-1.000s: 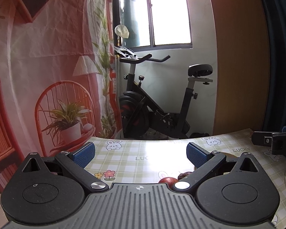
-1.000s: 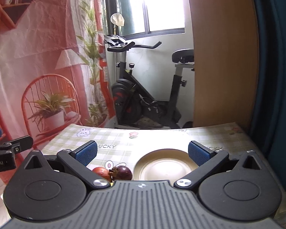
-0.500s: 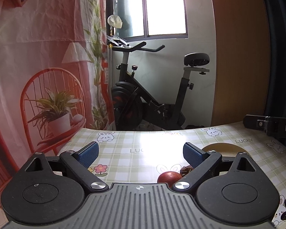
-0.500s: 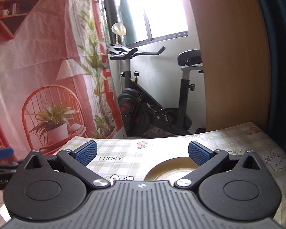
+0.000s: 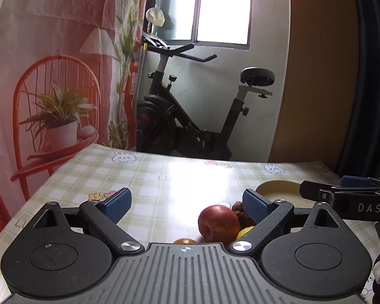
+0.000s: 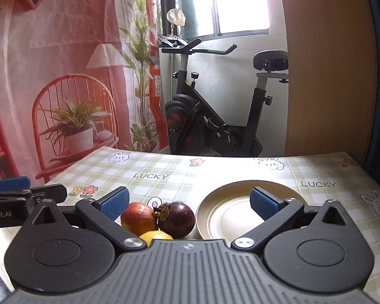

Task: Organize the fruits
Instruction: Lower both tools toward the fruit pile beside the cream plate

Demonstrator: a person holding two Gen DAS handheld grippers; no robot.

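A red apple [image 6: 138, 217], a dark purple mangosteen [image 6: 176, 219] and a yellow fruit [image 6: 155, 236] huddle together on the checked tablecloth, just left of an empty beige plate [image 6: 228, 215]. My right gripper [image 6: 190, 204] hovers open above them, its right finger over the plate. In the left wrist view the apple [image 5: 219, 222] lies between my open left gripper's [image 5: 187, 205] fingers, with the mangosteen [image 5: 238, 209], the yellow fruit [image 5: 244, 231] and an orange fruit [image 5: 185, 240] partly hidden by the gripper body. The plate [image 5: 278, 191] shows behind.
The table [image 6: 164, 172] with its green-checked cloth ends at a far edge before an exercise bike [image 6: 215, 116]. A printed red backdrop [image 6: 63, 76] hangs at the left. A wooden panel [image 6: 329, 63] stands at the right. The right gripper's finger [image 5: 342, 195] crosses the left wrist view.
Both grippers have tipped down and shifted over the table, so the fruits and plate now sit closer and fuller in view. Both stay open, holding nothing.
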